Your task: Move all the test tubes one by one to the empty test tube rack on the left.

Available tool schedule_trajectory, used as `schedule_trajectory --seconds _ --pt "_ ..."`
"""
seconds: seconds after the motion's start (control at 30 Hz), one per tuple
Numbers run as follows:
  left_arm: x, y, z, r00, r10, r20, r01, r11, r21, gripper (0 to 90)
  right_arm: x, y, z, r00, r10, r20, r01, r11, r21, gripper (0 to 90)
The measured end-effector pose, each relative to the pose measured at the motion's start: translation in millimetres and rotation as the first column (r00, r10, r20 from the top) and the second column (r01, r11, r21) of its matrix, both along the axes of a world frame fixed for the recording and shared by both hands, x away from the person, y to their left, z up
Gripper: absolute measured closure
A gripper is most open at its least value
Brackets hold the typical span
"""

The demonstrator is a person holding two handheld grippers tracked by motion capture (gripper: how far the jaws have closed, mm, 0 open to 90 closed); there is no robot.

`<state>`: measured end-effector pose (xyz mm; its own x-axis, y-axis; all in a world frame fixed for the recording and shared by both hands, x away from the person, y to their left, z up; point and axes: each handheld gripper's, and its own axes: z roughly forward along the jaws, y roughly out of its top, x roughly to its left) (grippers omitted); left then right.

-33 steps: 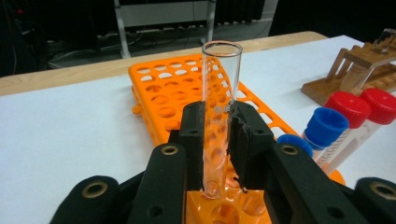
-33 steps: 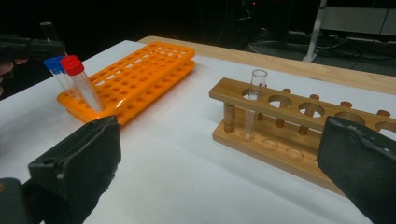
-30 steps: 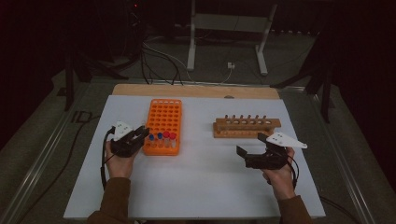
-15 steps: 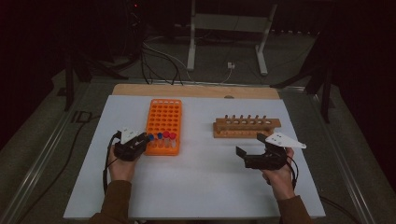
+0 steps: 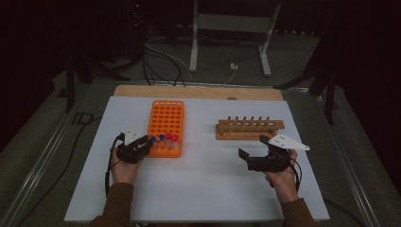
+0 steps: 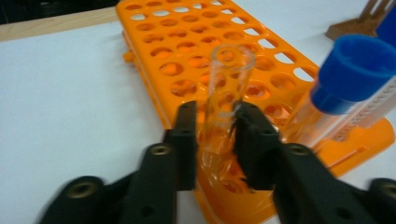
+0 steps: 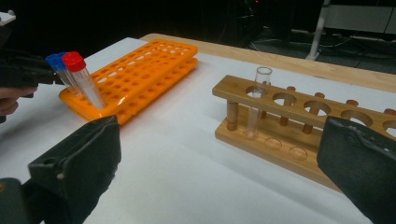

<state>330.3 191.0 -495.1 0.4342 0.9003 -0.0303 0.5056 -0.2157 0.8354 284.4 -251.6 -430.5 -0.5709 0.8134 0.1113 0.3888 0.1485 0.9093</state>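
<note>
An orange tube rack (image 5: 165,120) lies left of centre on the white table. Capped tubes stand in its near row: blue-capped ones (image 5: 161,139) and red-capped ones (image 5: 172,138). My left gripper (image 5: 145,144) is at the rack's near left corner. In the left gripper view its jaws (image 6: 214,135) are shut on a clear uncapped tube (image 6: 226,88) standing in a corner hole, with a blue-capped tube (image 6: 355,74) just to the right. My right gripper (image 5: 253,147) hovers open and holds nothing, in front of a wooden rack (image 5: 250,128). One clear tube (image 7: 259,100) stands in that rack's end hole.
The white table top (image 5: 208,189) has bare room between and in front of the two racks. A strip of wooden board (image 5: 198,91) runs along its far edge. Cables and a metal stand (image 5: 227,42) lie on the floor beyond.
My left gripper has shifted a little toward the person, down to the orange rack's near left corner. The right gripper has stayed where it was.
</note>
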Motion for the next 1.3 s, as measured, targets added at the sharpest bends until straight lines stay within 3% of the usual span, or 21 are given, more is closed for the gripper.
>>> schedule_trajectory --seconds 0.1,0.33,0.6,0.87,0.97,1.1,1.23,1.3 --pt "-1.5 4.8 -0.9 0.9998 0.011 -0.014 -0.011 0.9999 -0.011 62.9 0.3 -0.1 0.2 1.0000 -0.002 0.000 0.002 1.000 0.001 0.0" --pt "-10.1 19.5 2.5 0.9991 0.032 -0.027 -0.035 0.9944 -0.100 54.8 2.2 2.8 1.6 1.0000 -0.003 0.008 0.003 1.000 -0.010 0.0" --pt "-26.9 31.1 12.5 0.9993 0.035 -0.015 -0.038 0.9744 -0.221 43.2 14.8 6.9 5.3 0.9997 -0.019 0.017 0.019 1.000 -0.007 0.0" --pt "-43.7 23.2 20.7 0.9982 0.053 0.027 -0.045 0.9722 -0.230 17.1 37.8 16.7 5.5 0.9995 -0.031 0.004 0.032 0.999 -0.025 0.5" --pt "-47.8 20.0 24.7 0.9973 0.054 0.050 -0.041 0.9713 -0.234 13.9 47.6 19.4 5.6 0.9993 -0.038 -0.004 0.038 0.999 -0.016 3.1" --pt "-51.6 16.2 31.0 0.9957 0.042 0.083 -0.021 0.9707 -0.239 1.5 60.7 21.3 1.5 0.9975 -0.070 0.006 0.070 0.997 -0.024 9.6" --pt "-54.4 11.9 35.3 0.9944 0.025 0.103 -0.001 0.9734 -0.229 0.5 76.9 21.2 -7.2 0.9944 -0.101 -0.033 0.100 0.995 -0.019 16.6" --pt "-54.8 10.0 35.7 0.9942 0.023 0.105 0.002 0.9739 -0.227 0.5 83.7 21.5 -10.8 0.9946 -0.093 -0.046 0.093 0.996 -0.007 27.5"
